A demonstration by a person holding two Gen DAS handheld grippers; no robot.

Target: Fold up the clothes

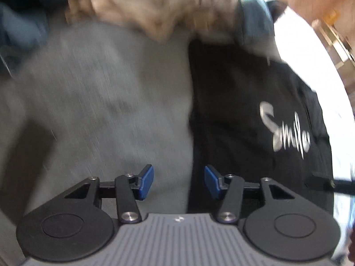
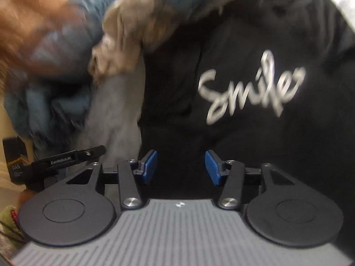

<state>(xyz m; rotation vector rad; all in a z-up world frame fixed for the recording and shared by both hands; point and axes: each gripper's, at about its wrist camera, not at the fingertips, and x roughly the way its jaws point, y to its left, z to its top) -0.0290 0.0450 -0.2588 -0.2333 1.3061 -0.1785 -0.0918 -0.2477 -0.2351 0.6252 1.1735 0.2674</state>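
Left tongs [image 1: 179,181] released, blue pads [image 1: 146,181] apart with nothing between them, pointing steeply down at the clothes. Left wrist view is badly motion-blurred. Under the left pad and spreading up and left of the tongs lies a grey garment [image 1: 99,102]. Under the right pad and running up and right lies a black shirt [image 1: 244,115] with white script reading "Smile" [image 1: 286,130], well right of the tongs. Edge between grey and black runs nearly straight up from the gap between the pads. Beyond both, at top of view, a tan fluffy piece [image 1: 155,6] sits over the grey one, with blue fabric [image 1: 255,20] right of it. White surface [image 1: 315,66] shows past the black shirt at far right.

Right tongs [image 2: 180,168] also released, pads [image 2: 213,168] apart, empty, hovering over the black shirt [image 2: 244,144]. Shirt fills everything ahead and right of the tongs, "Smile" print [image 2: 250,86] ahead and slightly right. Grey garment [image 2: 115,115] lies ahead-left, touching the shirt's left edge. Tan fluffy piece [image 2: 124,44] further up-left, blue fabric [image 2: 51,102] at far left, all blurred. Part of the other black tool [image 2: 66,158] labelled "GenRobot.AI" sticks in just left of the right tongs. Contact with cloth: cannot tell.
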